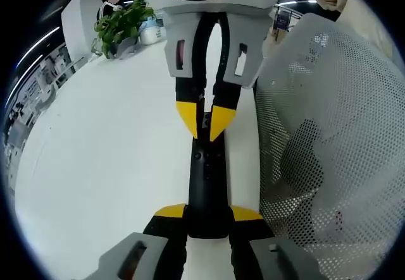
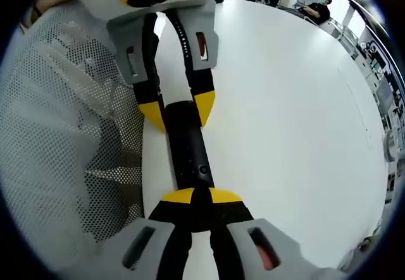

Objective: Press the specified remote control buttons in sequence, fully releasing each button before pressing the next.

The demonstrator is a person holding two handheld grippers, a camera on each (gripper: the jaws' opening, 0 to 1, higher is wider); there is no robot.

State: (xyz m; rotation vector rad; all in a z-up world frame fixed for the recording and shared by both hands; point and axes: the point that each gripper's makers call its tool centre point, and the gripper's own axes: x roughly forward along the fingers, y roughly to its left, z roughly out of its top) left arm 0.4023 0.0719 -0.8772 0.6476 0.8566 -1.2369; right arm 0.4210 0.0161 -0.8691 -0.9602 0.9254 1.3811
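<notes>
A slim black remote point(image 1: 205, 179) lies lengthwise on the white table point(image 1: 95, 153). My left gripper point(image 1: 207, 213) is shut on the remote's near end, one yellow tip on each long side. Coming in from the top of the left gripper view, my right gripper point(image 1: 205, 119) is shut, its yellow tips nearly together over the remote's far end. In the right gripper view the right gripper point(image 2: 200, 196) rests its joined tips on the remote point(image 2: 188, 147) close to a small round button, and the left gripper point(image 2: 178, 109) clamps the other end.
A white perforated mesh surface point(image 1: 329, 141) rises right beside the remote, also seen as mesh point(image 2: 63, 122). A potted green plant point(image 1: 120, 24) stands at the table's far edge. Broad bare table point(image 2: 285, 103) stretches away on the other side.
</notes>
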